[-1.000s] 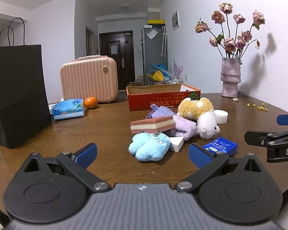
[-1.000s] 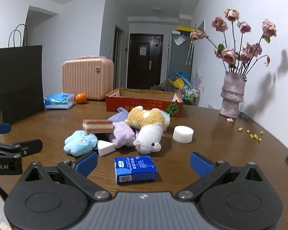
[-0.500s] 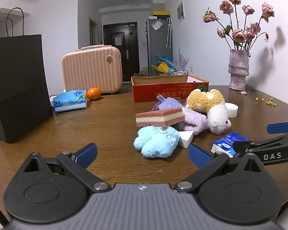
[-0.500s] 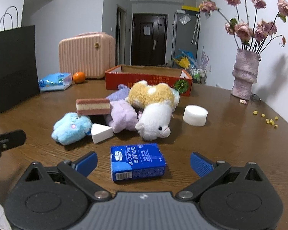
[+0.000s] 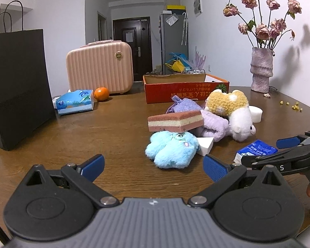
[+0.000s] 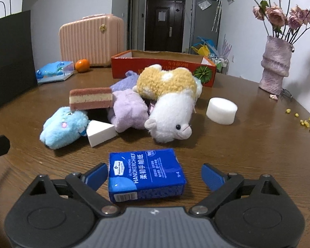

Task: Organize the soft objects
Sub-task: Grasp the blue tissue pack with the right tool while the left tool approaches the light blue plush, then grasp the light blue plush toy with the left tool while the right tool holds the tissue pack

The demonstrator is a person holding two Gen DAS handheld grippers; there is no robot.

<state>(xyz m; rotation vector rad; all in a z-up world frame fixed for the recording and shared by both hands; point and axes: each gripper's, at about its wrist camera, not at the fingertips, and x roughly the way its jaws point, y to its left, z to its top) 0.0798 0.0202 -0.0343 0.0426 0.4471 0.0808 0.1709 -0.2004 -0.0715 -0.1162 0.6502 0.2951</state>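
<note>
**Soft toys heaped before the left gripper**

The left gripper [image 5: 153, 165] hovers with jaws spread over the wooden table [image 5: 113, 128]. A blue plush [image 5: 171, 150] lies just ahead, a layered sponge [image 5: 175, 121] resting on it.

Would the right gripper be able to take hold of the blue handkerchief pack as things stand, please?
Probably yes: the right gripper is open, the blue handkerchief pack lies flat between its fingers, and nothing sits in between.

wooden table [image 6: 248, 155] | tissue pack [image 6: 144, 173] | white sponge [image 6: 222, 110] | orange [image 5: 101, 93]
</note>
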